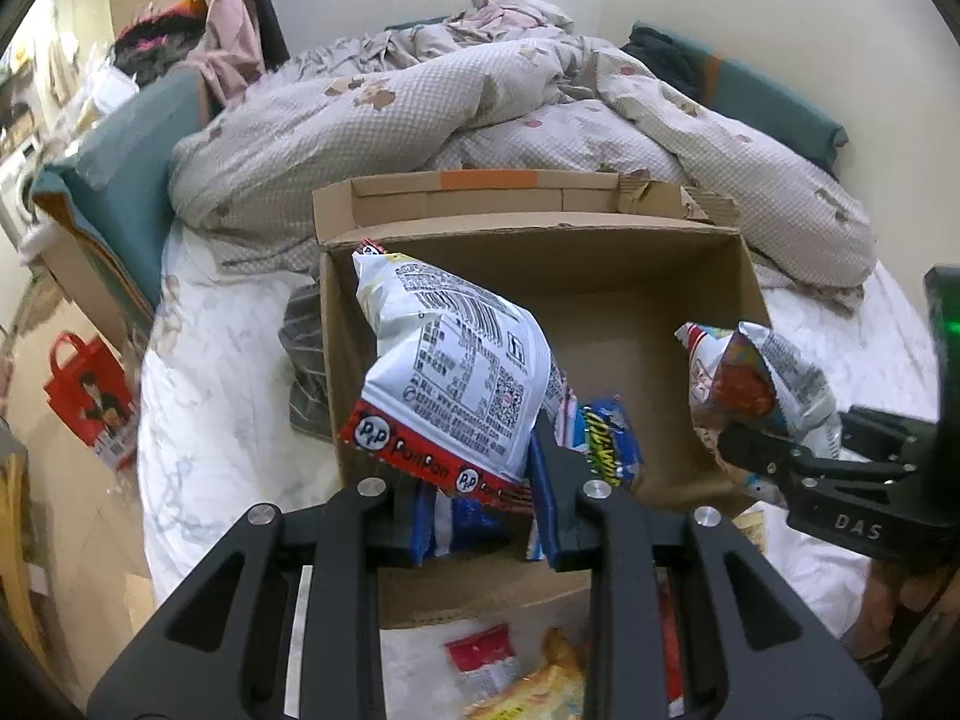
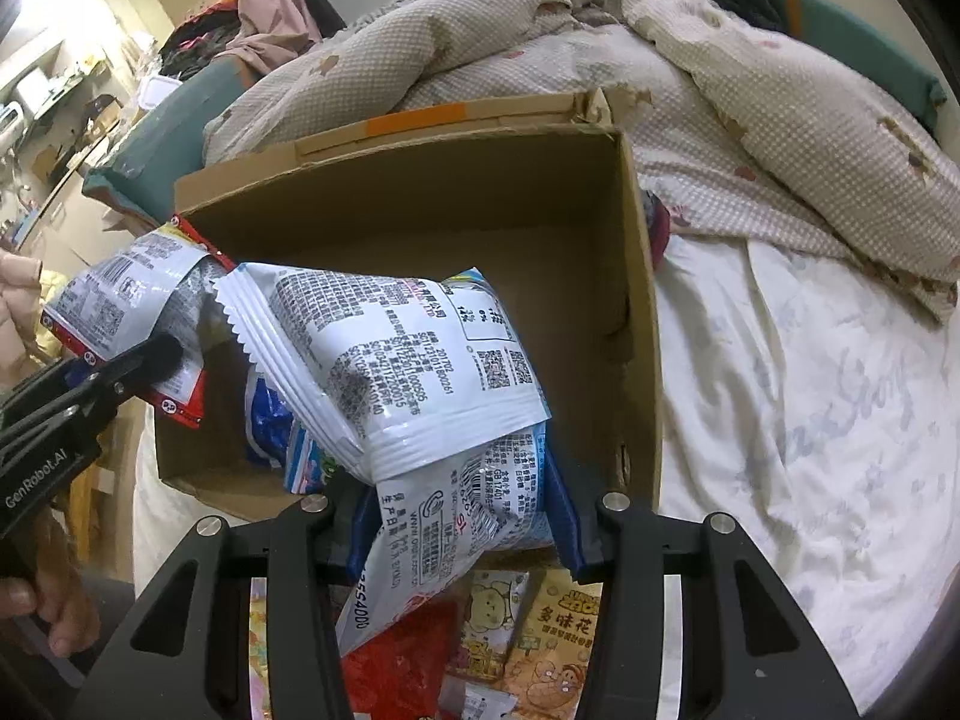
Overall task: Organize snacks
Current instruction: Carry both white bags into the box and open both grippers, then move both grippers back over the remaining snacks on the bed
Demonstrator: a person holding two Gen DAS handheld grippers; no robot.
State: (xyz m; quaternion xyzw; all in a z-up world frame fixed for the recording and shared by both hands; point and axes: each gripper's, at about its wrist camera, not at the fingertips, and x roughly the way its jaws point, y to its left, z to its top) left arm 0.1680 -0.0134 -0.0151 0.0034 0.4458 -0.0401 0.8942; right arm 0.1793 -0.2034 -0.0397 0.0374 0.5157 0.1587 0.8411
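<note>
Cardboard is taking up the middle of the bed (image 1: pixel 228 420): an open box (image 1: pixel 600 276) is sitting on the pale sheet, its far flap leaning toward the rumpled quilt (image 1: pixel 420 114) heaped behind it. Inside, the box is looking mostly bare, with a blue packet (image 1: pixel 606 438) lying at the near side, so by my reading the sorting is only getting going. Both hands are bringing more over it. The left tongs (image 1: pixel 480 516) are clenching the red-edged seam of a white snack bag (image 1: pixel 456 372) that is hanging over the box's left half. The right tongs (image 2: pixel 462 516) are gripping a bunch of white printed packets (image 2: pixel 396 372) above the near right part. Several loose packets (image 2: pixel 540 630) are still waiting on the sheet just in front of the box. Room inside is looking generous toward the far wall; the near rim and tall right wall are the edges to be clearing.
</note>
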